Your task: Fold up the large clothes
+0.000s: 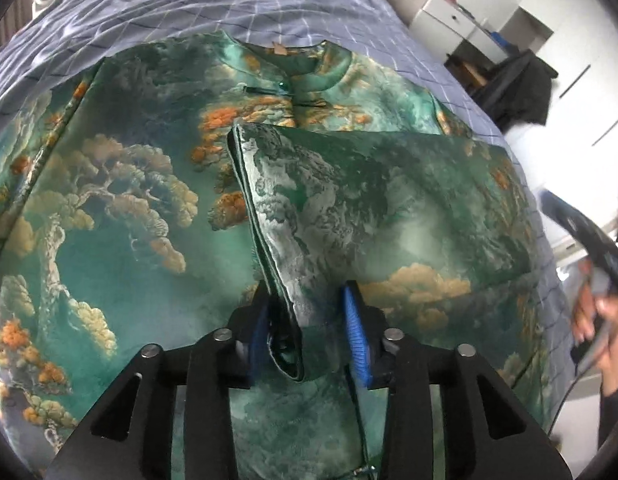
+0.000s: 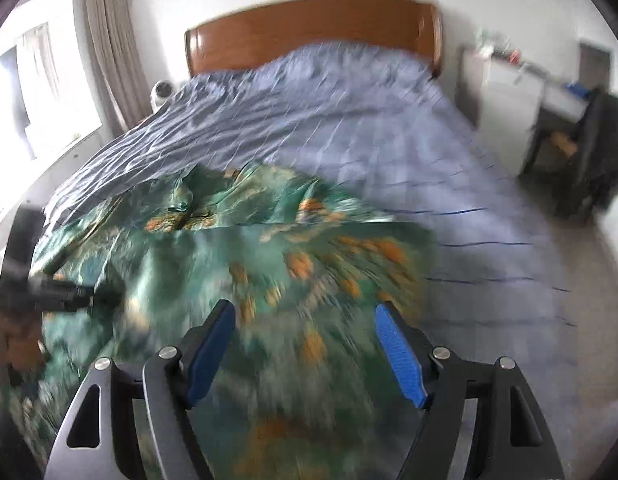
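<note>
A large green satin garment (image 1: 121,184) printed with trees and orange clouds lies spread on the bed, collar at the far end. One sleeve (image 1: 349,200) is folded across its front. The sleeve's cuff end lies between the fingers of my left gripper (image 1: 307,292), close to the left pad, with a gap to the right pad; the jaws stand apart. In the right wrist view, which is motion-blurred, my right gripper (image 2: 304,310) hovers wide open over the garment (image 2: 269,264) with nothing between its fingers. The left gripper (image 2: 61,292) shows at that view's left edge.
A blue-grey checked bedcover (image 2: 349,120) fills the bed below a wooden headboard (image 2: 309,28). A white cabinet (image 2: 505,92) and a dark chair (image 2: 597,152) stand to the right, a curtained window (image 2: 41,92) to the left. A person's hand (image 1: 601,320) shows at the right.
</note>
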{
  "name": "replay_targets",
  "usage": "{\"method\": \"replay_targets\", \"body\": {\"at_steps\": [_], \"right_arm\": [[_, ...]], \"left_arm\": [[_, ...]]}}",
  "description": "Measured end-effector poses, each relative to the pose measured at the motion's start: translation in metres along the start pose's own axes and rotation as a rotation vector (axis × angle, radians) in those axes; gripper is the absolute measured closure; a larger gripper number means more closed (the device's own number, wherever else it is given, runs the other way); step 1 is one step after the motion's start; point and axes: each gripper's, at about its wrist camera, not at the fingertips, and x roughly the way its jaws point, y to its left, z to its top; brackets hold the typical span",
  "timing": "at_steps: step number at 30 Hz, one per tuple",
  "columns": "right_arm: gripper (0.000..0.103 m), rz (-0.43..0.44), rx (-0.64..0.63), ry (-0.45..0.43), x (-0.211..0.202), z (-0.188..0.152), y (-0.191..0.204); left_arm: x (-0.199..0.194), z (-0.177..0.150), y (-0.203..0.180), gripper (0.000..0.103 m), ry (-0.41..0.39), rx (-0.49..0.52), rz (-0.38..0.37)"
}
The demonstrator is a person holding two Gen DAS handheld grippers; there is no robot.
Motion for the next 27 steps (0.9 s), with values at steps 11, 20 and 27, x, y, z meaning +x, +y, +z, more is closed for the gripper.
{"method": "replay_targets", "body": {"at_steps": [11, 20, 27], "right_arm": [[0.029, -0.027, 0.078, 0.195, 0.108, -0.002, -0.010], [0.029, -0.035, -0.038, 0.180, 0.025, -0.038, 0.013], [0.027, -0.097, -0.029, 0.256, 0.062, -0.057, 0.013]], "left_arm": [[0.017, -0.008, -0.005, 0.054, -0.012, 0.018, 0.036], [0.019, -0.009, -0.012, 0.052, -0.032, 0.054, 0.075], [0.009, -0.018, -0.017, 0.036, -0.057, 0.087, 0.134]]}}
